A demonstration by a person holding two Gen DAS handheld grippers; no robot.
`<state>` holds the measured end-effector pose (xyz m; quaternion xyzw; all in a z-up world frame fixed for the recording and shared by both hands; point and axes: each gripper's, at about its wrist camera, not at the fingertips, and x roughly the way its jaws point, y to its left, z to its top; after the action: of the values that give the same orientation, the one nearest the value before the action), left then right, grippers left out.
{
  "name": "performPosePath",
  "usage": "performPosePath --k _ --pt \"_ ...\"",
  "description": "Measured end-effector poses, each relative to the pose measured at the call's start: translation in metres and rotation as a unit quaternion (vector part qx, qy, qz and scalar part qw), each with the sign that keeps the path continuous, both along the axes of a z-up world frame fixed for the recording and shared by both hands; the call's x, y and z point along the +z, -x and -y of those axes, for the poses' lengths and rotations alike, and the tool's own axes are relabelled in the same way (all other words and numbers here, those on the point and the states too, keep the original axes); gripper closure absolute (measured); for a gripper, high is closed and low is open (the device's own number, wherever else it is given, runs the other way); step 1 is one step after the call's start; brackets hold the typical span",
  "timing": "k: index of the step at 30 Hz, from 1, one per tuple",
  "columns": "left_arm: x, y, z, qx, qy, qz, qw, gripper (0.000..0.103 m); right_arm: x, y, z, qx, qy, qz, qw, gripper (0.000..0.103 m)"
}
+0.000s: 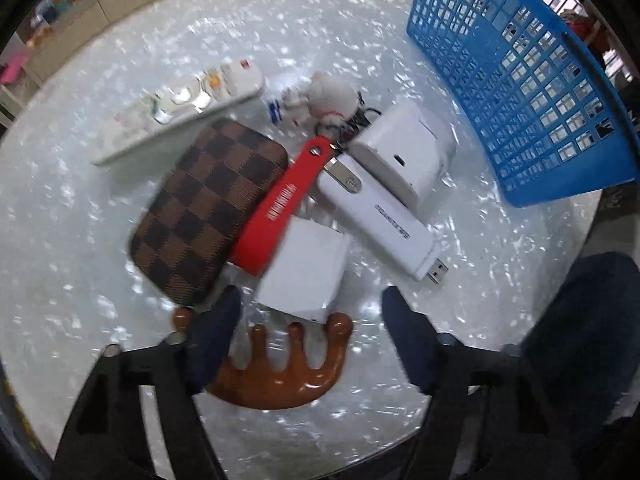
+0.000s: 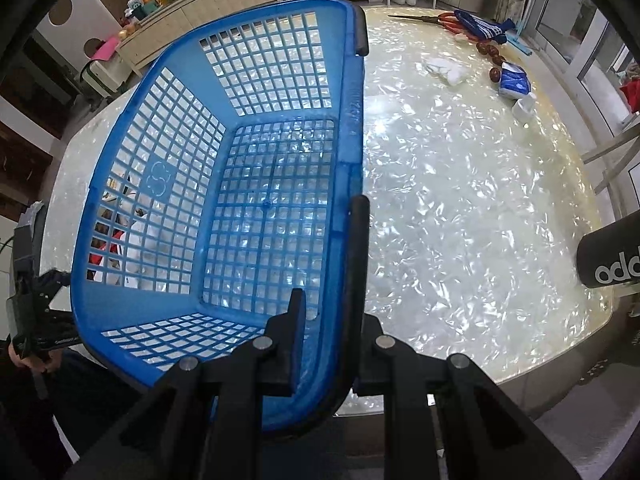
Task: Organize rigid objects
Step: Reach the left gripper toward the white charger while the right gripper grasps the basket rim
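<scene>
In the left wrist view a pile lies on the white table: a brown checkered case [image 1: 208, 212], a red strap [image 1: 280, 208], a white box [image 1: 304, 272], a white USB stick [image 1: 380, 220], a white charger [image 1: 404, 148], a power strip [image 1: 180, 108], a plush keychain [image 1: 328, 100] and a brown wooden comb [image 1: 280, 368]. My left gripper [image 1: 312, 320] is open above the comb and box. My right gripper [image 2: 328, 300] is shut on the right rim of the blue basket [image 2: 248, 184], which is tilted; the basket also shows in the left wrist view [image 1: 520, 80].
At the table's far right lie red scissors [image 2: 448, 20], a blue striped cloth [image 2: 484, 28], a blue packet [image 2: 514, 84], a white cup [image 2: 524, 108] and dark round pieces [image 2: 494, 56]. A black adidas bottle [image 2: 612, 256] stands at the right edge.
</scene>
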<state>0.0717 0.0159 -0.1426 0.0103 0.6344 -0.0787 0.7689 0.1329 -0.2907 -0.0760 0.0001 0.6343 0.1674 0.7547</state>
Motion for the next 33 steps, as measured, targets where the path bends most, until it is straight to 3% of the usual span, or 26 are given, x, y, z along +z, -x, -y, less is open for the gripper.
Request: performPosePath --k 6,10,12,20,26,33 --pt "-0.007 -0.009 -0.004 0.001 0.008 0.004 1.0 0.032 -0.003 -0.001 0.001 0.0 -0.007 -0.003 1.0 0.086" --pt "-0.005 -0.016 -0.009 0.003 0.001 0.008 1.0 0.051 -0.006 -0.003 0.001 0.0 -0.008 -0.004 1.0 0.086" --pt "-0.004 -0.019 -0.012 0.005 0.006 0.008 0.9999 0.053 -0.007 -0.004 0.002 -0.001 -0.01 -0.004 1.0 0.086" --pt "-0.002 -0.011 -0.015 0.014 0.017 0.006 0.9997 0.056 -0.009 -0.005 0.003 -0.006 -0.015 -0.004 1.0 0.086" --pt "0.026 0.012 -0.032 0.037 0.053 0.032 0.9974 0.058 -0.008 -0.004 0.003 -0.006 -0.017 -0.003 1.0 0.086" --pt "0.057 0.016 -0.036 0.046 0.059 0.067 0.9949 0.06 -0.008 -0.002 -0.003 0.015 -0.026 -0.005 1.0 0.087"
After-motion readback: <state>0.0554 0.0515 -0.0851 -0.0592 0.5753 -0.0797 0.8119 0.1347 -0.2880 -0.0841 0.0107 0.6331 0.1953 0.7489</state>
